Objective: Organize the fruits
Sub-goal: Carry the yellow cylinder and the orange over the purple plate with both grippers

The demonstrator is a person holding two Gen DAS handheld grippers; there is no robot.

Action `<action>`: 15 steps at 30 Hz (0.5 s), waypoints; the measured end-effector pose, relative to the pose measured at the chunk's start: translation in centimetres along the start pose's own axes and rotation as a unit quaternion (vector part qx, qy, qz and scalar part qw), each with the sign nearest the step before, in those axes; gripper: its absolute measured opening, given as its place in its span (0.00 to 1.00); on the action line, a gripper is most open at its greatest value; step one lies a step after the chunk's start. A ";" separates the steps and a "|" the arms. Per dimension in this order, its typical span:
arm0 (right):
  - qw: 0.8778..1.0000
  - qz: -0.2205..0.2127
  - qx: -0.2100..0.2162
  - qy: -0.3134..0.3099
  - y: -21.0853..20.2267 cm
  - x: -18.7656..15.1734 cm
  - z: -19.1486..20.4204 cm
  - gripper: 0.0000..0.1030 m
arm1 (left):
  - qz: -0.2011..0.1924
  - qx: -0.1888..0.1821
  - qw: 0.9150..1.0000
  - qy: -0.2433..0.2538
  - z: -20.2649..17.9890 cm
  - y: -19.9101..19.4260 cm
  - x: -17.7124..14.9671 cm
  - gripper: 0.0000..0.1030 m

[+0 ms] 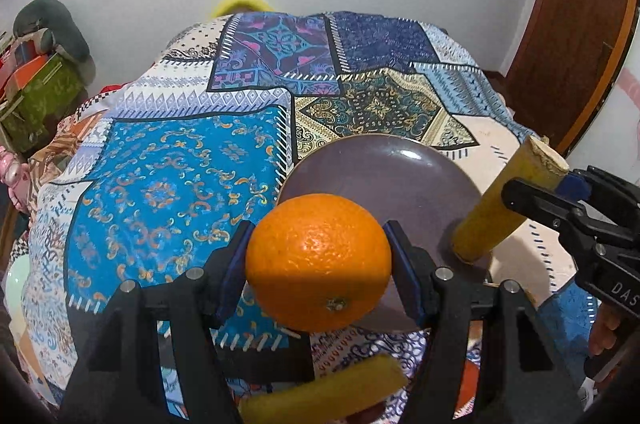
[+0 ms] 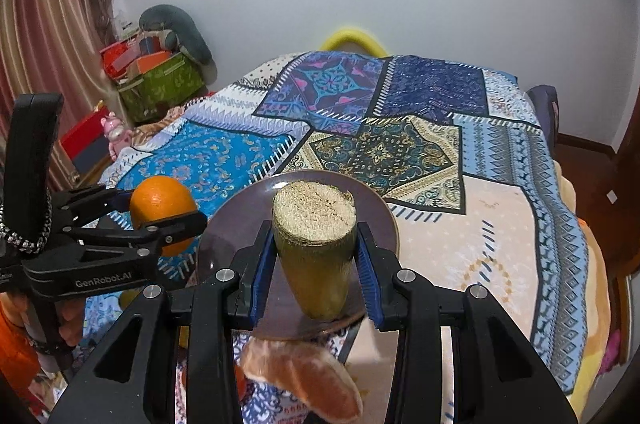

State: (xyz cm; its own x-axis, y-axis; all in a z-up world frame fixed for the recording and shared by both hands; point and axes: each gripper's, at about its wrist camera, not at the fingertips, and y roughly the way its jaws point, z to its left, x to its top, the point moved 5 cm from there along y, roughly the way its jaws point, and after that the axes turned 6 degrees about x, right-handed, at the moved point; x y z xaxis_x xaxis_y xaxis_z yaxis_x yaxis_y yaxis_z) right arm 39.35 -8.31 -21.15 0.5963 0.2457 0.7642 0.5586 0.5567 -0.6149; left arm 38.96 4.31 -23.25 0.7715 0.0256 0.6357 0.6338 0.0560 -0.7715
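Observation:
My left gripper is shut on a whole orange and holds it above the near left rim of a dark purple plate on the patterned bedspread. It also shows in the right wrist view with the orange. My right gripper is shut on a yellow-green cut stalk piece with a fibrous flat end, its lower tip resting on the plate. The stalk also shows in the left wrist view.
A yellow piece lies near the bottom of the left wrist view. A peeled citrus segment lies in front of the plate. A green box of clutter stands left of the bed; a wooden door is at right.

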 end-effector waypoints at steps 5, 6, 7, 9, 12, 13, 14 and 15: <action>1.000 0.008 0.005 -0.004 1.3 0.5 -0.4 0.34 | 0.012 -0.001 1.000 0.013 -0.3 1.6 0.4 0.62; 1.000 0.009 0.007 -0.003 1.5 0.7 -0.5 0.34 | 0.014 0.002 1.000 0.018 -0.4 1.9 0.5 0.62; 1.000 0.009 0.008 -0.002 1.7 0.7 -0.6 0.34 | 0.015 0.005 1.000 0.022 -0.4 2.3 0.6 0.62; 1.000 0.008 0.014 0.003 2.3 0.9 -1.0 0.34 | 0.021 0.010 0.999 0.026 -0.3 3.1 0.7 0.62; 1.000 0.011 0.021 0.015 3.1 1.3 -1.5 0.34 | 0.043 0.003 0.999 0.020 -0.1 4.4 0.8 0.62; 1.000 0.013 0.023 0.018 3.3 1.4 -1.6 0.34 | 0.048 0.000 0.999 0.018 0.0 4.7 0.8 0.62; 0.999 0.016 0.021 0.020 3.6 1.5 -1.7 0.34 | 0.052 -0.001 0.998 0.017 0.0 4.9 0.8 0.62; 0.999 0.018 0.017 0.020 3.9 1.6 -1.9 0.34 | 0.056 -0.001 0.998 0.016 0.0 5.2 0.8 0.62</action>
State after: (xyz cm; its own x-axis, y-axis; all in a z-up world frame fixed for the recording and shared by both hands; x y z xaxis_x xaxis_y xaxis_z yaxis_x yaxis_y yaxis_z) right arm 43.58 -7.21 -22.73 0.6392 0.2347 0.7323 0.5162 0.5749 -0.6348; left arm 42.85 4.66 -26.76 0.8388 -0.0006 0.5445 0.5437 0.0523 -0.8376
